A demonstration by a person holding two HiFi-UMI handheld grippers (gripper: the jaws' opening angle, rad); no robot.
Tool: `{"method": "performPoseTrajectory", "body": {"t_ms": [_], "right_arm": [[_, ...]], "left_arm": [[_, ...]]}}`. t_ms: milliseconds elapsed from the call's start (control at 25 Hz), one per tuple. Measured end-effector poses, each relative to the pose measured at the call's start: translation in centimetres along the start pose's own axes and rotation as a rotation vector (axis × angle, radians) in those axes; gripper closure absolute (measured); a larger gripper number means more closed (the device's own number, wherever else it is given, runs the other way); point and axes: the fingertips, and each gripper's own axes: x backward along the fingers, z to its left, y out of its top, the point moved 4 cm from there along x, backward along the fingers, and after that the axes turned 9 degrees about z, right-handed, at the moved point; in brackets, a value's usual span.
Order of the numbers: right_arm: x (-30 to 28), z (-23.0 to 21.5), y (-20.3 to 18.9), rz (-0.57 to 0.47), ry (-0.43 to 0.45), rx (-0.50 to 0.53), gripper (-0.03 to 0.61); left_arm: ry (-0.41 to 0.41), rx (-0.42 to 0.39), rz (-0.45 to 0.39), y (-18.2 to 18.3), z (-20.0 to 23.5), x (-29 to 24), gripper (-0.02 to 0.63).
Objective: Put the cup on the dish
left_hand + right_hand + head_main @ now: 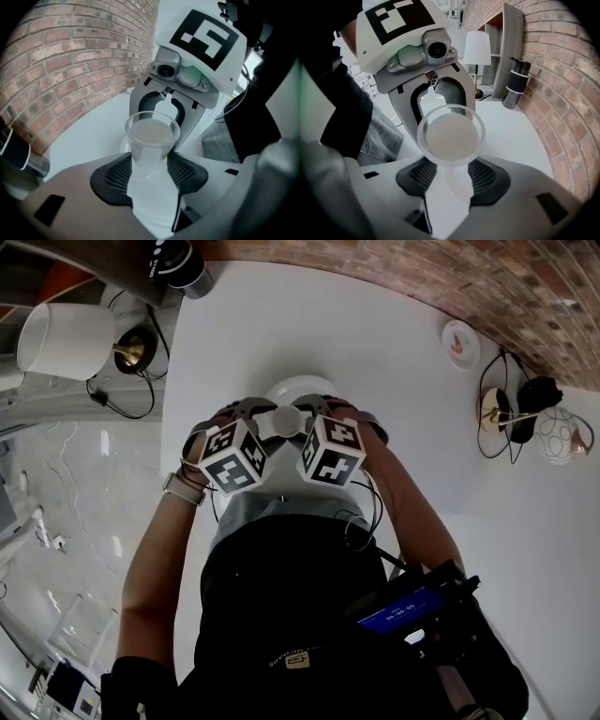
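Left gripper: clenched on the cup. Both black pads press the lower body and the rim stands clear above them.
Right gripper: it comes at the same cup from the opposite side, with its pads drawn in against the cup's lower wall. It reads as a grip, so you have the cup pinched from both sides at once.
Cup: translucent, upright or close to it, and pale inside. It is held between your two grippers over the near edge of the dish.
Dish: white, on the white table. Only its far rim shows past the grippers (their marker cubes cover the near half).
Contact: I cannot tell whether the cup's base is touching the dish or hanging just above it, because no view shows the underside.
Done: the cup is grasped and brought to the dish.
Left: judging from this, you need to centre it a little farther over the dish, set it down, release both grips and back off.
Risk: with two grips on one light cup, letting go unevenly could tip it.
Beyond the dish: a lamp off to its left, a dark flask behind and left, and a brick wall at the far edge of the table.
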Motion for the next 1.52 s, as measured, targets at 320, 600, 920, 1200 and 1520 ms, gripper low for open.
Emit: {"method": "performPoseTrajectory", "body": {"t_ms": [320, 600, 920, 1200, 1520], "right_arm": [[-3.2, -1.0, -0.5, 0.063, 0.015, -0.043, 0.374], [-5.1, -1.7, -1.0, 0.093, 0.006, -0.088, 0.374], [-6.9, -1.8, -1.5, 0.13, 0.008, -0.116, 0.376], [-7.8, -2.1, -2.0, 0.165, 0.0, -0.138, 0.38], [-8.2, -2.3, -2.8, 0.172, 0.002, -0.172, 0.388]], "left_arm": [[-0.031, 0.0, -0.025, -1.4, 1.3, -3.0, 0.374], [-0.055, 0.015, -0.05, -2.2, 2.3, -4.9, 0.374], [-0.07, 0.009, -0.058, -3.0, 2.6, -6.7, 0.374], [-0.071, 0.015, -0.066, -3.2, 2.8, -7.8, 0.374], [-0.07, 0.019, -0.088, -2.9, 2.9, -8.5, 0.374]]}}
